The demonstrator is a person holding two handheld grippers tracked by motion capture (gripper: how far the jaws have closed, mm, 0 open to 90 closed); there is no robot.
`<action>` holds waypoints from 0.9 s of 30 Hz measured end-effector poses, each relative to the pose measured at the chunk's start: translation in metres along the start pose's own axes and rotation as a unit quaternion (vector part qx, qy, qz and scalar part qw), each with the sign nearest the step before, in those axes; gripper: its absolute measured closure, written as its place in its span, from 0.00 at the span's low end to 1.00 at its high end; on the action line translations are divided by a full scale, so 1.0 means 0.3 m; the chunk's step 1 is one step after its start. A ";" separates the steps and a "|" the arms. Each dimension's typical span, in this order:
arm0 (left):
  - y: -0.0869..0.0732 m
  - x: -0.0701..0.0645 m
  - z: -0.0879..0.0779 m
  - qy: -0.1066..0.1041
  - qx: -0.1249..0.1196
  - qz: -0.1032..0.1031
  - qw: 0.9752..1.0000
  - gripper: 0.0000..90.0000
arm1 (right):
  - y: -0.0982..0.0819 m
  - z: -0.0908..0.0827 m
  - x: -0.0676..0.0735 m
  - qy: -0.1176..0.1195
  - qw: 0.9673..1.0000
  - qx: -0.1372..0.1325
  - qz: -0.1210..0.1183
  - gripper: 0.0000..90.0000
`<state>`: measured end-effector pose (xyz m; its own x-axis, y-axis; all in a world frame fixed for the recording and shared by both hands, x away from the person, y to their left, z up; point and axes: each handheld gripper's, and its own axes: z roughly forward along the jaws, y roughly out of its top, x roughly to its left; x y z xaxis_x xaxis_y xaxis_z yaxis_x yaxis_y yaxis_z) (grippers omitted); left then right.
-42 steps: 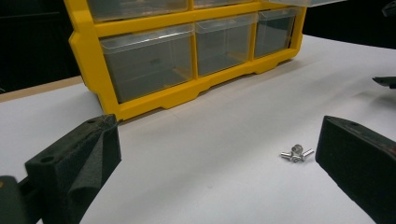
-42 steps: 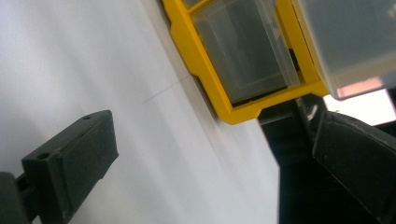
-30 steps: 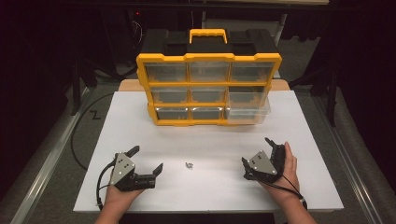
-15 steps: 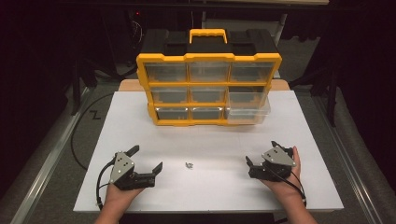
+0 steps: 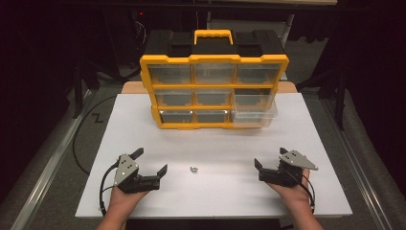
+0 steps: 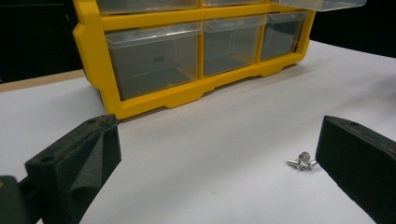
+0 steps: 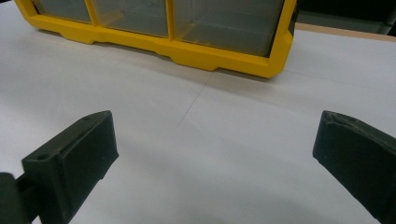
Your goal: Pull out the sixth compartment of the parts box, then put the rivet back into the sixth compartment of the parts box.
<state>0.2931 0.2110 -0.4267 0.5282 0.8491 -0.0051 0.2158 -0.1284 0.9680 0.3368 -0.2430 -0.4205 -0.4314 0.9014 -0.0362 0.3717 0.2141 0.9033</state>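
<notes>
Both grippers rest low on the white table [image 5: 143, 129], jaws spread wide and empty: left gripper [image 5: 151, 163], right gripper [image 5: 268, 165]. Between them lie what look like small screws [image 5: 193, 169], nearer the left, before the yellow organizer [image 5: 214, 86].

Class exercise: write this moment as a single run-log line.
left gripper: open, empty, beside small screws | right gripper: open, empty | drawer organiser: lower right drawer pulled out | screws on white table
</notes>
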 end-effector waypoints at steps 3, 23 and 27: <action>0.000 0.002 0.003 -0.002 0.002 0.000 1.000 0.01 | 0.003 0.000 0.000 0.001 1.000 -0.003 0.003 0.01; 0.001 -0.004 0.003 -0.011 -0.002 -0.005 1.000 0.00 | 0.006 0.007 0.000 -0.015 1.000 0.005 -0.015 0.01; 0.001 -0.003 0.003 -0.011 0.001 -0.006 1.000 0.00 | 0.009 0.006 0.006 -0.019 0.999 0.008 -0.027 0.01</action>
<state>0.2934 0.2097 -0.4266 0.5428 0.8396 -0.0213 0.2234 -0.1198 0.9673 0.3385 -0.2402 -0.4190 -0.4193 0.9022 -0.1013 0.3622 0.2686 0.8926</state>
